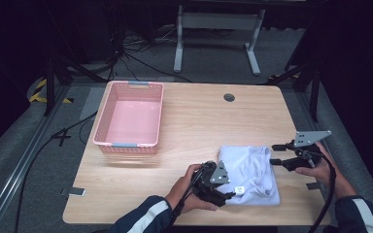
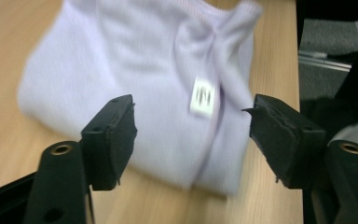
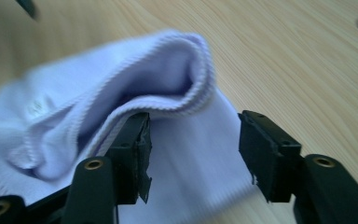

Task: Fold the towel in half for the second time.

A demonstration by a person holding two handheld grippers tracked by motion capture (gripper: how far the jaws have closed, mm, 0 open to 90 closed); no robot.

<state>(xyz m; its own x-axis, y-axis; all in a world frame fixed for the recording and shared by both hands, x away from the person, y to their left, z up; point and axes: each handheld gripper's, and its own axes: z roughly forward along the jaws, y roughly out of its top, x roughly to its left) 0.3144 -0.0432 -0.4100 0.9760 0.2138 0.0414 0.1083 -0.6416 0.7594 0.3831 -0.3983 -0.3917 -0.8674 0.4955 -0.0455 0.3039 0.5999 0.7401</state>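
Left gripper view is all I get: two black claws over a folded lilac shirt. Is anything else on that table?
Observer: Yes. An empty pink basket stands at the far left of the table, apart from the shirt.
Operator: Is there a second claw somewhere?
Observer: The right claw is at the shirt's far right corner, open.
Operator: What does its camera see?
Observer: The shirt's ribbed hem, folded over in front of its jaws.

High view overhead, gripper views close, sharing folded garment (image 1: 249, 170)
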